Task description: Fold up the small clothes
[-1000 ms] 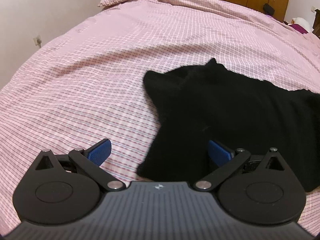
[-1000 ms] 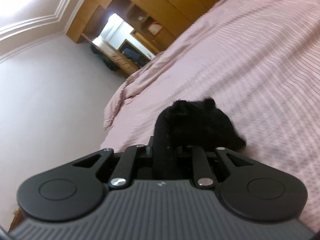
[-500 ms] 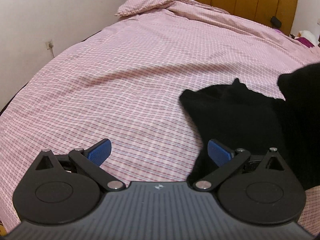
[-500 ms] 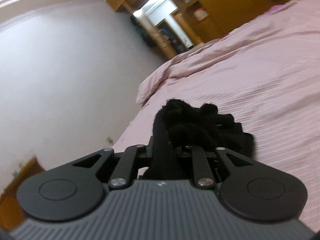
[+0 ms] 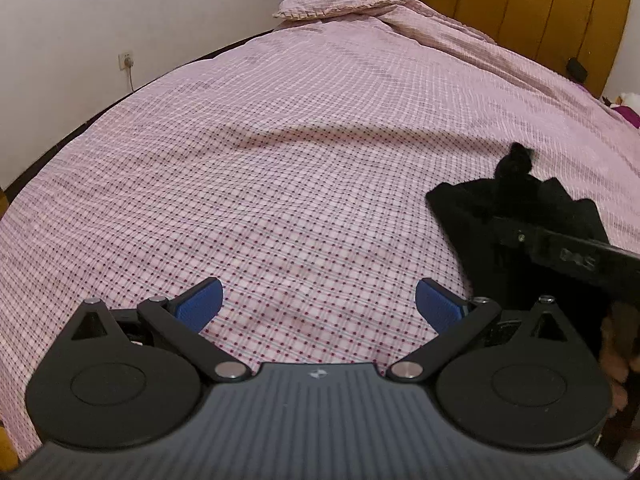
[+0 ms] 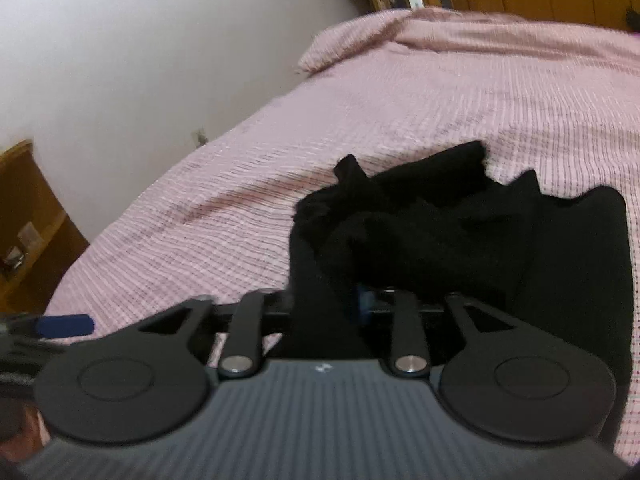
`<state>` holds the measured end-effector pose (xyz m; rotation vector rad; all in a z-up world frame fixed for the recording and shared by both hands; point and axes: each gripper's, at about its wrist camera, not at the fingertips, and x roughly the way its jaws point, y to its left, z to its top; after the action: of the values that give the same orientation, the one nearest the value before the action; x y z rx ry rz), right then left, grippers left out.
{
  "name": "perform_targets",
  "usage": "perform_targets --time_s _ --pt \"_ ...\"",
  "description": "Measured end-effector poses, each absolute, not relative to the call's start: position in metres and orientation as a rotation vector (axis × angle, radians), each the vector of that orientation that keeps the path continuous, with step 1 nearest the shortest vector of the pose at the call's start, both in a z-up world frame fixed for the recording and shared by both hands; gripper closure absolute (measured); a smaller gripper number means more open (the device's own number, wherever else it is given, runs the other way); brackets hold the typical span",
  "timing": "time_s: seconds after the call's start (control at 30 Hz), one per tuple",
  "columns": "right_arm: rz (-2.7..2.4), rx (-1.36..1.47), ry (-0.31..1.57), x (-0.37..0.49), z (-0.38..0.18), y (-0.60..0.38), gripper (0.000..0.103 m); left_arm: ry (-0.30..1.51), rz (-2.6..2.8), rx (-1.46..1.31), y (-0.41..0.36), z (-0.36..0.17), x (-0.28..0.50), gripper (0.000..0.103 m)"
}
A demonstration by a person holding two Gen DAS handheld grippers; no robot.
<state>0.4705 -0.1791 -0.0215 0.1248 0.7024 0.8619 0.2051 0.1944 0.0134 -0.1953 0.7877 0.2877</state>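
At the left of the scene, the left tongs [image 5: 318,304] stand wide, nothing between their blue pads [image 5: 200,304], only checked bedcover [image 5: 280,160] showing through the gap. A second ago the black garment [image 5: 468,216] lay under and beside the right-hand pad in this view; now it sits well off at three o'clock, so the left hand has drawn clear of the cloth and is free for the next pinch.

Further right, the right tongs [image 6: 324,312] have swung in low over the bed. Their jaws, clamped on a bunched fold half a second ago, have just been opening; black cloth still runs between them, but the pads no longer look pressed on it. The garment [image 6: 460,232] lies heaped just ahead of them, from twelve to three o'clock in the right wrist view, its far edge ragged with two small peaks. My reading is that one fold has been carried over and is being let go, and the pile looks lumpy rather than flat, so smoothing or a second fold probably remains.

For room, the bedcover is bare from nine through twelve o'clock in the left wrist view, ample for spreading. The bed's edge runs along the wall [image 5: 100,20] at ten o'clock, well apart from the cloth. The pillow [image 5: 340,0] lies far off at twelve. The right tongs cross the left view at three o'clock, so the two tools are near each other there.
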Motion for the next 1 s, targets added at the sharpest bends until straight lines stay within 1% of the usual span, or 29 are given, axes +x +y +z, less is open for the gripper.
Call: perform_targets --time_s 0.07,0.27,0.47,0.67,0.8,1.0 --pt "0.903 0.169 0.697 0.462 -0.013 -0.187 0.049 0.783 0.288 -0.195 0.195 0.015 0.205 0.0" --pt "0.917 0.255 0.592 0.444 0.006 -0.226 0.049 0.756 0.247 -0.2 0.182 0.027 0.203 0.0" --pt "0.856 0.268 0.547 0.435 0.009 -0.269 0.049 0.693 0.193 -0.2 0.161 0.048 0.197 0.0" --pt "0.72 0.255 0.599 0.457 -0.004 -0.29 0.049 0.666 0.099 -0.183 0.133 0.063 0.206 0.0" --pt "0.678 0.264 0.617 0.462 -0.014 -0.3 0.049 0.667 0.06 -0.097 0.108 0.062 0.229 0.0" --pt "0.645 0.271 0.65 0.463 -0.031 -0.3 0.049 0.667 0.04 0.163 0.066 0.04 0.282 0.0"
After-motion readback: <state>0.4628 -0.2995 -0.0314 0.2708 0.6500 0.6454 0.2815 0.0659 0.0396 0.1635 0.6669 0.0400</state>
